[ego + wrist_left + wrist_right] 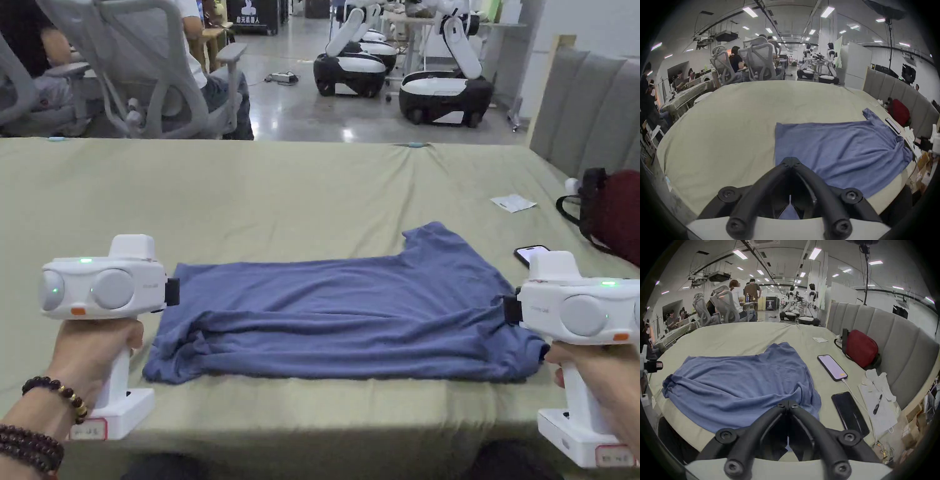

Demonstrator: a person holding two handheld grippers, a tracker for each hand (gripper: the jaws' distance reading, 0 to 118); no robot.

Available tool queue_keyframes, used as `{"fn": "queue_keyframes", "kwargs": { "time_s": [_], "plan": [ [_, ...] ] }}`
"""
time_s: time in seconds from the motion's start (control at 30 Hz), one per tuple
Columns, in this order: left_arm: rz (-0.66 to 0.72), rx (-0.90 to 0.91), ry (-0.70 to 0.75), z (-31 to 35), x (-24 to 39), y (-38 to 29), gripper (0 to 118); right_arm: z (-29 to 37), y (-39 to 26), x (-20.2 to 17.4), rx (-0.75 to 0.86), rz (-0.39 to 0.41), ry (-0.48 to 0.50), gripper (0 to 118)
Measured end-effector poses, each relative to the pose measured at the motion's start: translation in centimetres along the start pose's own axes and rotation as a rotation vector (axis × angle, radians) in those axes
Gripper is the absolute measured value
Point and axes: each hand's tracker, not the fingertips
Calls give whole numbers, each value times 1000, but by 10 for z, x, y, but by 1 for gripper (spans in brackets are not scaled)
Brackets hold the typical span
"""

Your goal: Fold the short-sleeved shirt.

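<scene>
The blue short-sleeved shirt lies on the green-covered table, folded lengthwise into a wide band, with one sleeve pointing to the far side. My left gripper hovers over the shirt's near left corner; its jaws are closed together and no cloth shows between them. Its white body is at the shirt's left end. My right gripper hangs over the near right corner, jaws likewise closed with no cloth visible in them. A hand holds its body.
Right of the shirt lie a lit phone on a cable, a dark phone, papers with a pen and a red bag against a grey padded panel. Office chairs with seated people stand beyond the far edge.
</scene>
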Motion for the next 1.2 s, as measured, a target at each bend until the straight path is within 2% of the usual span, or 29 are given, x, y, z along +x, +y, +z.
{"fn": "queue_keyframes", "kwargs": {
  "time_s": [0.07,0.1,0.13,0.23,0.27,0.3,0.37,0.43,0.53,0.57,0.6,0.63,0.67,0.73,0.8,0.83,0.87,0.9,0.93,0.97,1.0,1.03,1.07,1.1,1.17,1.2],
  "plan": [
    [31,-26,-23,-26,-5,20,0,-6,0,-3,-5,1,9,1],
    [46,-30,-30,-43,-7,31,4,-5,1,-4,-11,6,16,1],
    [48,-27,-23,-60,-8,40,14,-9,1,-5,-21,10,20,1],
    [36,-102,-18,-116,-14,63,98,-20,-1,-6,-42,14,20,1],
    [37,-135,-18,-133,-16,65,118,-23,-2,-6,-51,13,19,1],
    [32,-162,-5,-148,-19,68,116,-27,-4,-6,-61,13,17,1],
    [18,-169,5,-174,-21,68,99,-40,-4,-5,-80,16,16,1],
    [8,-234,19,-194,-22,61,98,-50,-3,-4,-100,14,21,1],
    [100,-284,29,-214,-30,49,100,-63,3,-3,-119,24,10,1],
    [84,-257,19,-210,-29,48,92,-65,6,-3,-120,33,8,1],
    [68,-240,31,-206,-26,51,77,-67,10,-2,-118,36,12,1],
    [46,-234,54,-202,-23,54,51,-69,17,-4,-114,39,15,1],
    [19,-205,93,-197,-21,56,3,-73,23,-4,-110,43,18,1],
    [29,-185,-3,-187,-19,61,1,-90,44,-3,-102,53,18,1],
    [17,-200,42,-185,-12,61,1,-111,71,-5,-95,58,13,1],
    [12,-198,41,-186,-13,62,1,-126,86,-5,-92,66,7,8],
    [22,-195,31,-186,-12,61,1,-142,99,-4,-89,68,8,45],
    [48,-194,28,-184,-12,61,1,-159,111,-2,-85,60,27,73],
    [60,-192,28,-183,-12,60,1,-180,121,1,-105,34,77,84],
    [61,-192,25,-185,-14,62,1,-200,128,5,-150,-2,83,97],
    [62,-192,22,-184,-14,62,1,-219,133,8,-207,-30,78,118],
    [59,-192,18,-184,-15,61,1,-232,137,11,-199,-36,69,112],
    [58,-193,14,-183,-16,61,1,-245,138,12,-223,-49,55,99],
    [63,-195,10,-186,-19,63,1,-258,139,13,-254,-34,30,96],
    [68,-200,2,-187,-20,63,1,-273,141,13,-315,43,-38,98],
    [69,-201,-1,-187,-21,63,1,-281,139,15,-338,51,-49,97]
  ]
}}
